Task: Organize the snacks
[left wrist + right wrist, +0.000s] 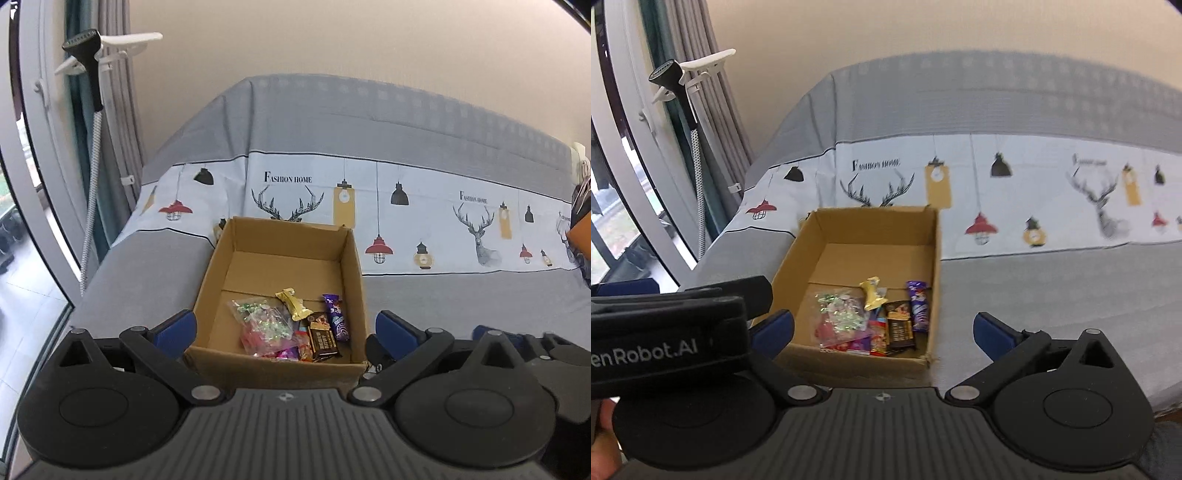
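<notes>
An open cardboard box sits on a grey bed; it also shows in the right wrist view. In its near part lie several snacks: a clear bag of candies, a gold wrapper, a purple packet and a brown chocolate bar. My left gripper is open and empty, its blue fingers on either side of the box's near end. My right gripper is open and empty just before the box.
The bed has a printed sheet with lamps and deer. A garment steamer and curtains stand at the left by the window. An orange and dark object lies at the far right. The left gripper's body shows at the left of the right wrist view.
</notes>
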{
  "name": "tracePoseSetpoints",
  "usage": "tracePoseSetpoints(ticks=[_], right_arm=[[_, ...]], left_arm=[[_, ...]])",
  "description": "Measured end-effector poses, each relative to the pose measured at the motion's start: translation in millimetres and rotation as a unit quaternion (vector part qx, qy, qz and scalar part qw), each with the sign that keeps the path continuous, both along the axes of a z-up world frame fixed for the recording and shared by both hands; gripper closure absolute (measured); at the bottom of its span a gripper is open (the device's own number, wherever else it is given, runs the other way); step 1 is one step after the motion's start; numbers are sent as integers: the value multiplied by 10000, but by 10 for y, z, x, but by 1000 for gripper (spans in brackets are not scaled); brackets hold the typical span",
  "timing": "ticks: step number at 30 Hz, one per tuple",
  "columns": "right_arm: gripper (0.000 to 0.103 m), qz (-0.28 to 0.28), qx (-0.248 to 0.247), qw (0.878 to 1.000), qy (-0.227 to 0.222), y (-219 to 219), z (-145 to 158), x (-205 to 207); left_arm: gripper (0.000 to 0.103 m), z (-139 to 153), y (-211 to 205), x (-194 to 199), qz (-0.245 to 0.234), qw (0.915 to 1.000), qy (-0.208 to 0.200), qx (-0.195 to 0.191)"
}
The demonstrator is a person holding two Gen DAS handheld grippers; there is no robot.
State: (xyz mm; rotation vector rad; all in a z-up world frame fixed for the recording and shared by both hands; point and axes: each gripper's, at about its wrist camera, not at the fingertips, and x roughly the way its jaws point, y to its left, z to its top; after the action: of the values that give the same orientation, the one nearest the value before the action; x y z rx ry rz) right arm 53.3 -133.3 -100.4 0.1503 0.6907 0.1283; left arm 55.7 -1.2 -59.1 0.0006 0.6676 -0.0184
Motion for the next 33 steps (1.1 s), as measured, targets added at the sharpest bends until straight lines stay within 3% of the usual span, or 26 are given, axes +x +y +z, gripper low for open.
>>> tracePoseSetpoints(ticks=[12, 20, 33], right_arm=[[1, -162, -93, 9998, -117, 99, 293, -318], [1, -145, -59, 9999, -34, 107, 289, -330], [1, -201, -65, 9998, 4, 130, 264, -318]], left_arm=[[0, 237, 66, -261, 175, 9993, -114, 314], [0, 227, 151, -228, -29, 9997, -18, 242], [0, 209, 121, -229, 82, 9993, -11, 363]])
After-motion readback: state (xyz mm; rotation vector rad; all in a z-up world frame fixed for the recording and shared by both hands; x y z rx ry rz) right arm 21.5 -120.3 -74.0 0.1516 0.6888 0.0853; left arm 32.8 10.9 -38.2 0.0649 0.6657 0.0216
